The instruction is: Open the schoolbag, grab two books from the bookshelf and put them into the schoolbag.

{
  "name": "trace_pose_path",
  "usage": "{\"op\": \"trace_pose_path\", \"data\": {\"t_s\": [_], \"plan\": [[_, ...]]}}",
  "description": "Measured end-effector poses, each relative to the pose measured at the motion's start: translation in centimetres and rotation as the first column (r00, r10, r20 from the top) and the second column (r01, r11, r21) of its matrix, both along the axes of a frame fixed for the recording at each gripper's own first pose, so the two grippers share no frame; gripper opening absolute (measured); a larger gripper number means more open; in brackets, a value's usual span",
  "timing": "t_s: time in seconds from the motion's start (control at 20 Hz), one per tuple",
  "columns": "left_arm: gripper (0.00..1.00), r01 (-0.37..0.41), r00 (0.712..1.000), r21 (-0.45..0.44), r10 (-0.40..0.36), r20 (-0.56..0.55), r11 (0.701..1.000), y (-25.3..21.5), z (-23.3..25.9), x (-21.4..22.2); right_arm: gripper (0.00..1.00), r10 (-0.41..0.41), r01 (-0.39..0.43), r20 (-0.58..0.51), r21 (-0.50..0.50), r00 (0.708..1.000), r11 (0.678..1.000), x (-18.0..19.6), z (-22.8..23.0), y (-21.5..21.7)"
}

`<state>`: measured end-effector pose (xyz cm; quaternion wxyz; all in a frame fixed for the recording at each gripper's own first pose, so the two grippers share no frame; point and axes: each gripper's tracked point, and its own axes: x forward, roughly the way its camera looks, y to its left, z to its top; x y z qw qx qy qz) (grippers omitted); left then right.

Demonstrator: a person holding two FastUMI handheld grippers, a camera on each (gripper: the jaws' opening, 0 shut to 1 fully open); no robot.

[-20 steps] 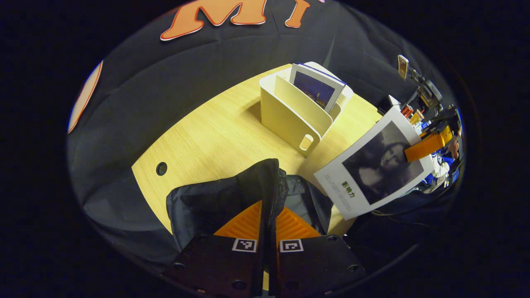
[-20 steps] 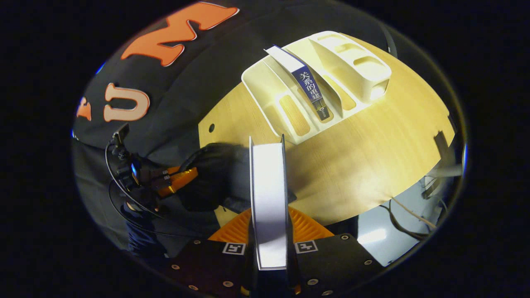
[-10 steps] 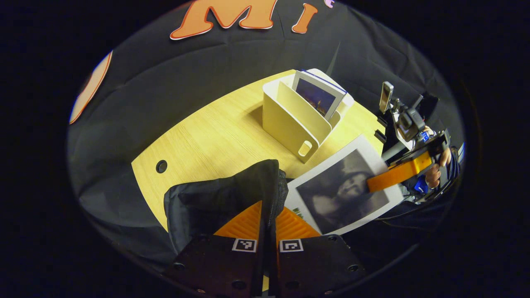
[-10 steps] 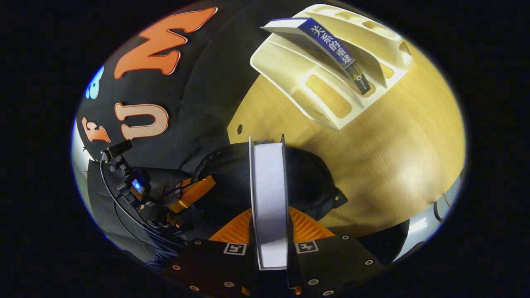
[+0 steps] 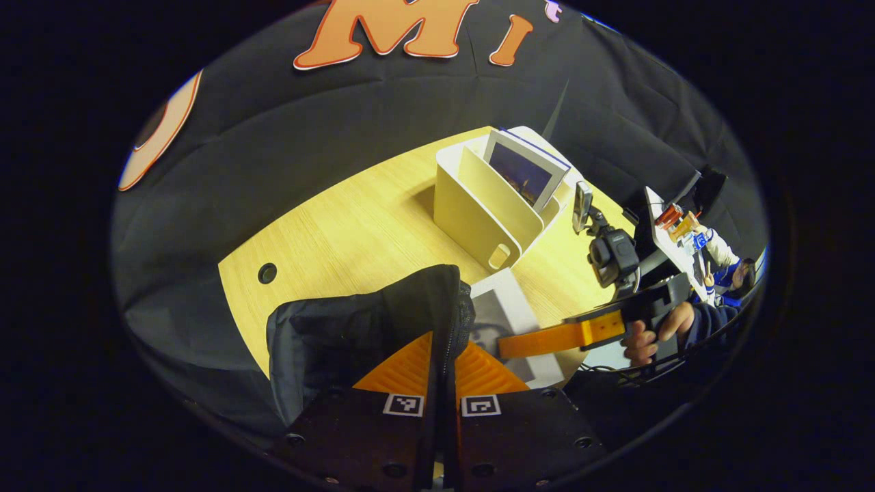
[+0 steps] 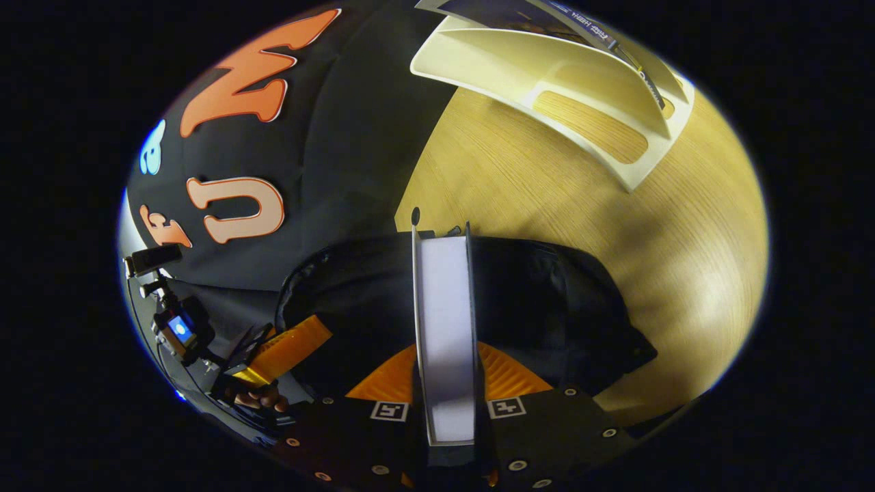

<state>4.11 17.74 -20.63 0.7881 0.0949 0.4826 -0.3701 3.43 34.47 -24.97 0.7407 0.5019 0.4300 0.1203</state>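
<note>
Left gripper [image 5: 443,372], lower centre of left gripper view, clenched on schoolbag [image 5: 355,328] rim, holding mouth up. Right gripper [image 6: 448,383], lower centre of right gripper view, grasps white book [image 6: 444,328] edge-on, poised over bag opening. Second book [image 5: 523,171] in bookshelf [image 5: 472,212], upper centre. Risks: book corner catching fabric lip; rim slipping from left jaws, so mouth collapses; early release dropping book onto table [image 5: 342,232].

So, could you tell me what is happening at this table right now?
A person is packing a black schoolbag. The left gripper is shut on the bag's zipped edge, holding it up. The right gripper is shut on a white-covered book at the bag's opening. A second book stands in the cream bookshelf on the wooden table.
</note>
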Motion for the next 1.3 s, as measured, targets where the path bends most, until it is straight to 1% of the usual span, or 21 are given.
{"op": "trace_pose_path", "data": {"t_s": [0.25,0.3,0.4,0.45,0.5,0.55,0.6,0.65,0.7,0.75,0.8,0.85,0.9,0.95,1.0,1.1,1.2,1.25,1.3], "plan": [[0.06,-0.009,1.0,-0.004,0.009,0.01,1.0,-0.6,-0.5,-0.1,0.27,-0.025,0.025,0.016,-0.01,1.0,1.0,2.1,-2.2,2.9],[0.06,-0.009,1.0,-0.007,0.009,0.01,1.0,-0.8,-0.6,-0.2,0.27,-0.032,0.032,0.014,0.003,0.999,0.999,2.6,-2.4,3.5],[0.06,-0.003,1.0,-0.009,0.003,0.015,1.0,-1.2,-0.6,-0.3,0.27,-0.051,0.051,0.015,0.015,0.999,0.999,2.4,-3.1,4.0],[0.06,-0.006,1.0,-0.014,0.007,0.013,1.0,-1.4,-0.6,-0.4,0.27,-0.045,0.044,0.021,0.01,0.999,0.999,2.3,-3.5,4.4],[0.06,-0.017,1.0,-0.018,0.017,0.011,1.0,-1.4,-0.7,-0.4,0.28,-0.03,0.03,0.005,0.015,1.0,0.999,2.1,-3.9,5.0],[0.06,-0.023,1.0,-0.018,0.023,0.008,1.0,-1.4,-0.7,-0.3,0.3,0.008,-0.007,-0.024,0.017,1.0,1.0,1.5,-4.4,5.5],[0.06,-0.032,0.999,-0.01,0.032,0.01,0.999,-1.2,-1.0,-0.1,0.36,0.038,-0.038,-0.064,0.002,0.997,0.999,0.5,-5.1,5.6],[0.06,-0.037,0.999,0.001,0.037,0.015,0.999,-0.9,-1.1,0.2,0.39,0.073,-0.076,-0.09,-0.033,0.993,0.997,-0.4,-5.9,5.7],[0.06,-0.052,0.999,0.006,0.052,0.014,0.999,-0.6,-1.3,0.5,0.46,0.117,-0.126,-0.104,-0.084,0.988,0.989,-1.1,-6.4,5.4],[0.06,-0.065,0.998,0.008,0.065,0.009,0.998,-0.4,-1.3,0.5,0.49,0.164,-0.18,-0.117,-0.14,0.98,0.974,-2.1,-6.9,4.8],[0.06,-0.081,0.997,0.005,0.08,0.008,0.997,-0.3,-1.3,0.6,0.43,0.205,-0.229,-0.134,-0.2,0.969,0.953,-3.0,-7.5,3.8],[0.06,-0.087,0.996,0.005,0.087,0.007,0.996,-0.3,-1.4,0.5,0.69,0.24,-0.271,-0.15,-0.246,0.959,0.93,-3.7,-7.8,2.5],[0.06,-0.095,0.995,0.01,0.094,0.018,0.995,-0.2,-1.5,0.7,0.82,0.26,-0.292,-0.149,-0.274,0.954,0.916,-3.9,-7.6,1.3],[0.06,-0.095,0.995,0.025,0.094,0.02,0.995,-0.2,-1.8,0.6,0.86,0.269,-0.304,-0.152,-0.307,0.951,0.902,-3.8,-7.4,-0.3],[0.06,-0.1,0.995,0.028,0.1,0.02,0.995,-0.2,-1.9,0.4,0.94,0.274,-0.311,-0.153,-0.343,0.949,0.886,-5.2,-6.1,-1.9],[0.06,-0.111,0.994,0.035,0.111,0.02,0.993,-0.4,-2.1,0.1,0.97,0.28,-0.32,-0.157,-0.405,0.947,0.857,-4.2,-4.9,-5.4],[0.06,-0.123,0.992,0.044,0.123,0.017,0.991,-0.6,-2.3,-0.2,0.97,0.289,-0.331,-0.161,-0.449,0.944,0.83,-4.5,-2.6,-8.9],[0.06,-0.13,0.992,0.047,0.129,0.013,0.99,-0.8,-2.6,-0.2,0.97,0.298,-0.339,-0.161,-0.484,0.941,0.807,-4.4,-1.6,-10.8],[0.06,-0.134,0.991,0.049,0.134,0.013,0.99,-0.9,-2.7,-0.2,0.97,0.3,-0.341,-0.165,-0.535,0.94,0.773,-4.3,-0.7,-12.9]]}}
